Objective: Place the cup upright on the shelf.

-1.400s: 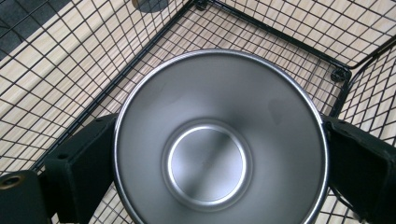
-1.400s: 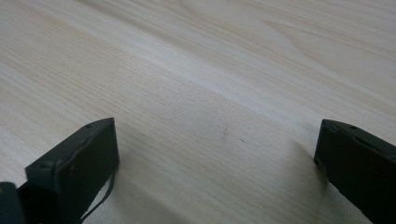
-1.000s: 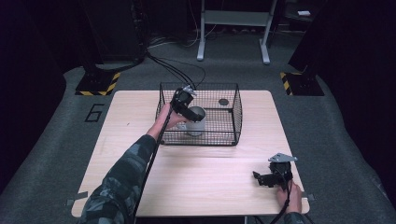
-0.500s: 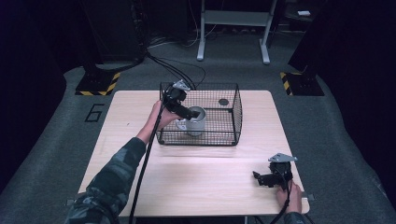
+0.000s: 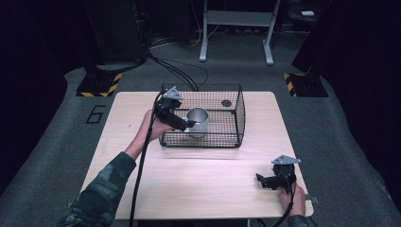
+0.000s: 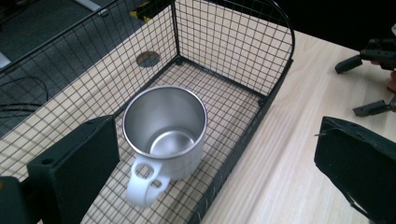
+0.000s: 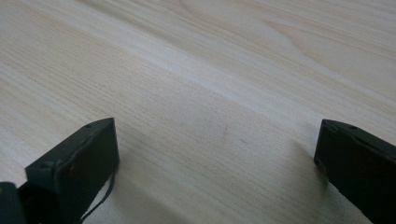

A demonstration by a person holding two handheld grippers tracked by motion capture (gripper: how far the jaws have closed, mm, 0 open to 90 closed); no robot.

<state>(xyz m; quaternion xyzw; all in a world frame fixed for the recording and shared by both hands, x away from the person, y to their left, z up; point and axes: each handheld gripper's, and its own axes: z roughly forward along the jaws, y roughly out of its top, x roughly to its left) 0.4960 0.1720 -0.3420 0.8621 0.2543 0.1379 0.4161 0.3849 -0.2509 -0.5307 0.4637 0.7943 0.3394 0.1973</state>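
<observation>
A steel mug (image 5: pixel 197 122) with a white handle stands upright in the left half of a black wire basket (image 5: pixel 240 116) at the back middle of the table. My left gripper (image 5: pixel 185 123) hovers over the basket's left end, open, just left of the mug and not touching it. In the left gripper view the mug (image 6: pixel 164 133) sits between and beyond the widely parted jaws of the left gripper (image 6: pixel 217 154), handle toward the camera, inside the basket (image 6: pixel 280 51). My right gripper (image 5: pixel 261 180) rests open on the table's front right; in its own view the right gripper (image 7: pixel 217 135) holds nothing over bare wood.
The light wooden table (image 5: pixel 198 175) has a small dark round hole (image 5: pixel 226 103) under the basket's far right corner. Cables run from the grippers to the floor behind. Stands with yellow-black bases sit on the floor past both back corners.
My left gripper has drawn back to the left and toward the person, away from above the mug. The mug has stayed in the basket. The right gripper has not moved.
</observation>
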